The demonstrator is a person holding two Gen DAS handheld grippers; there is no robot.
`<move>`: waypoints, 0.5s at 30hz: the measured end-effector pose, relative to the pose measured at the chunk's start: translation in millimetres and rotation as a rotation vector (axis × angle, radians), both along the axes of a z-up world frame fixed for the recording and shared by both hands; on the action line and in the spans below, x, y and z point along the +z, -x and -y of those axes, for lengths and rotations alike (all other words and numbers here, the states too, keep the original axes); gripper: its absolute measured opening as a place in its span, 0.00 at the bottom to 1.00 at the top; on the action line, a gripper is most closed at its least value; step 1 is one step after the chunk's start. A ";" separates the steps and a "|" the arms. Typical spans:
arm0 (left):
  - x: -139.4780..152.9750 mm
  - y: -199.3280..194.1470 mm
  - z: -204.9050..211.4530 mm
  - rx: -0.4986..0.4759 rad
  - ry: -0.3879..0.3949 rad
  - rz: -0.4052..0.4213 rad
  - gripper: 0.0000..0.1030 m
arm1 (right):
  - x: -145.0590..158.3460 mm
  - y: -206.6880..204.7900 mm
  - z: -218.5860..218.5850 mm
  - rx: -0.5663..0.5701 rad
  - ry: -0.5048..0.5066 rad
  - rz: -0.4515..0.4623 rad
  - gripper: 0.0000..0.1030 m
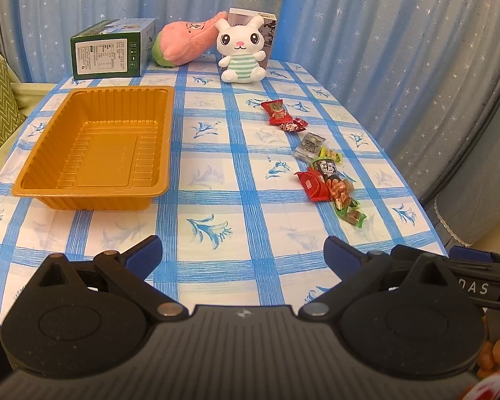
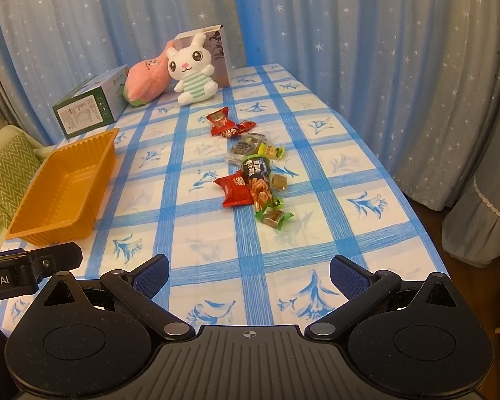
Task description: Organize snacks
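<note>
Both grippers, left gripper (image 1: 242,253) and right gripper (image 2: 249,273), are hovering with jaws spread wide and empty, so the overlapping snacks (image 2: 250,176) ahead of the right jaws are risking a double-grab or scattering short of the tray (image 1: 93,196).

Black left claw (image 1: 242,256), right claw (image 2: 249,275); blue ribbed pads (image 1: 143,256)

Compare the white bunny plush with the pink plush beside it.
The white bunny plush sits upright facing the cameras; the pink plush lies on its side. The bunny wears green-and-white stripes; the pink one is plain pink with a green end. Both are soft toys at the table's far end.
</note>
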State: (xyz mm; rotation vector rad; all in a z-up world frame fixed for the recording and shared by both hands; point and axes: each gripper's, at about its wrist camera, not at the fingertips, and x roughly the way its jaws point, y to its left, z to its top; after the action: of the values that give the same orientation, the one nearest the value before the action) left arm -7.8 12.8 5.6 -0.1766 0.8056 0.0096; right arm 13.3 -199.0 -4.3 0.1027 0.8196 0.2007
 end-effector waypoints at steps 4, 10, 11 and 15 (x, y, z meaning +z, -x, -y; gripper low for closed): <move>-0.8 0.3 -0.1 0.000 0.001 0.000 0.99 | 0.2 -0.5 0.2 0.000 -0.001 -0.001 0.99; -2.2 -7.0 0.4 -0.007 0.008 0.002 0.99 | -1.2 -2.4 10.5 -0.008 -0.026 0.042 0.99; -1.9 -9.3 0.6 -0.009 0.010 0.006 0.99 | 0.1 -3.5 14.6 -0.009 -0.032 0.054 0.99; -1.2 -23.0 2.4 -0.021 0.025 0.019 0.99 | 7.5 -15.4 31.4 0.004 -0.039 0.093 0.99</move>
State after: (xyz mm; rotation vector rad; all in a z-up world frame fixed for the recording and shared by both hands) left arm 15.2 10.4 4.5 -0.1915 0.7891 -0.0218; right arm 28.7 -230.5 3.2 0.1274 0.7236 0.2232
